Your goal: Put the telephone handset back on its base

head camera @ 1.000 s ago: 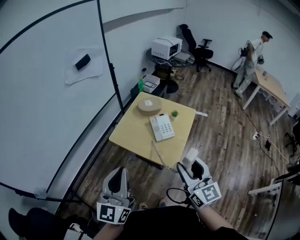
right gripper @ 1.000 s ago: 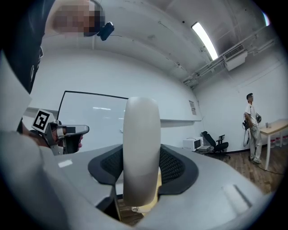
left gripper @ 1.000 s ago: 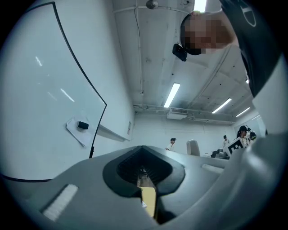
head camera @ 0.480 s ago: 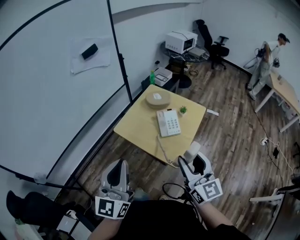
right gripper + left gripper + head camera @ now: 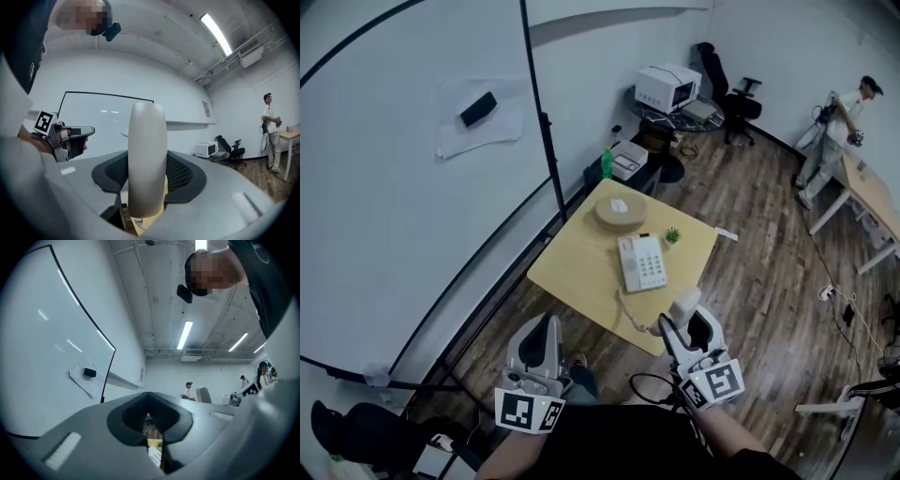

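The white telephone base (image 5: 640, 263) lies keypad up on the light wooden table (image 5: 572, 267) in the head view. Its coiled cord (image 5: 630, 317) runs off the table's near edge toward my right gripper (image 5: 686, 330). That gripper is shut on the cream handset (image 5: 147, 159), which stands upright between the pads, below and to the right of the base and off the table. My left gripper (image 5: 539, 349) hovers left of it over the floor, shut with nothing in it. Through its narrow gap a strip of the base (image 5: 154, 456) shows.
A round flat disc (image 5: 621, 210) and a small green plant (image 5: 673, 234) sit on the table behind the base. A whiteboard (image 5: 412, 187) stands to the left. Farther back are a microwave (image 5: 667, 86), an office chair (image 5: 727, 89), a person (image 5: 839, 122) and a desk (image 5: 879, 199).
The table and base have come nearer and shifted right and down in the head view. Both grippers keep their places low in the view; the right still holds the handset.
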